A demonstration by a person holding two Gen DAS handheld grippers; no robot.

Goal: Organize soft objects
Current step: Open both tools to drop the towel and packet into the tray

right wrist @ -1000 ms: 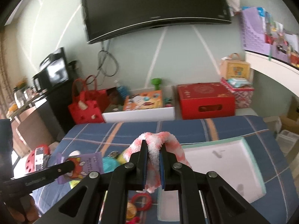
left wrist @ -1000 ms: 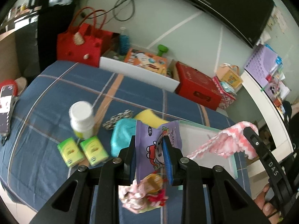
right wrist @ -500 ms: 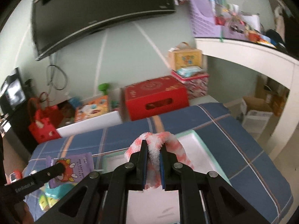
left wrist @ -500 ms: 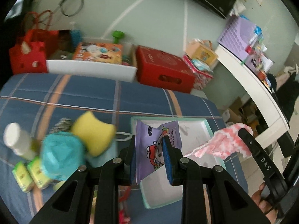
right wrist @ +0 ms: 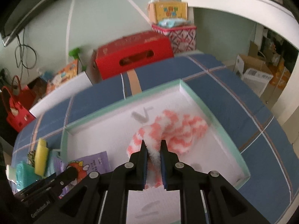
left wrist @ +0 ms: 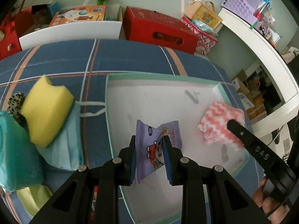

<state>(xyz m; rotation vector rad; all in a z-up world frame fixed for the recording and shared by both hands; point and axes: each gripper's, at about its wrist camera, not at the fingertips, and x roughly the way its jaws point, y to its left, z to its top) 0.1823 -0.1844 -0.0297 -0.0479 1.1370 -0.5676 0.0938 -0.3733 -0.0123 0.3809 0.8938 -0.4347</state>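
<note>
Left tongs (left wrist: 149, 140) grip the purple packet (left wrist: 158, 145); right tongs (right wrist: 153, 145) grip the pink cloth (right wrist: 177, 130). Lower both well inside the tray (left wrist: 149, 76) before releasing.

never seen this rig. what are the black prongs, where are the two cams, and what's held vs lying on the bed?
No robot: a person holds a hand tool in each hand, with a wide-angle camera looking along its two black fingers.

Left view: the left gripper is shut on a purple packet above the white tray. Right view: the right gripper is shut on a pink-and-white cloth, also over the tray.

On the blue plaid bed, beside the tray, lie a yellow sponge, a face mask and a teal bundle.
</note>
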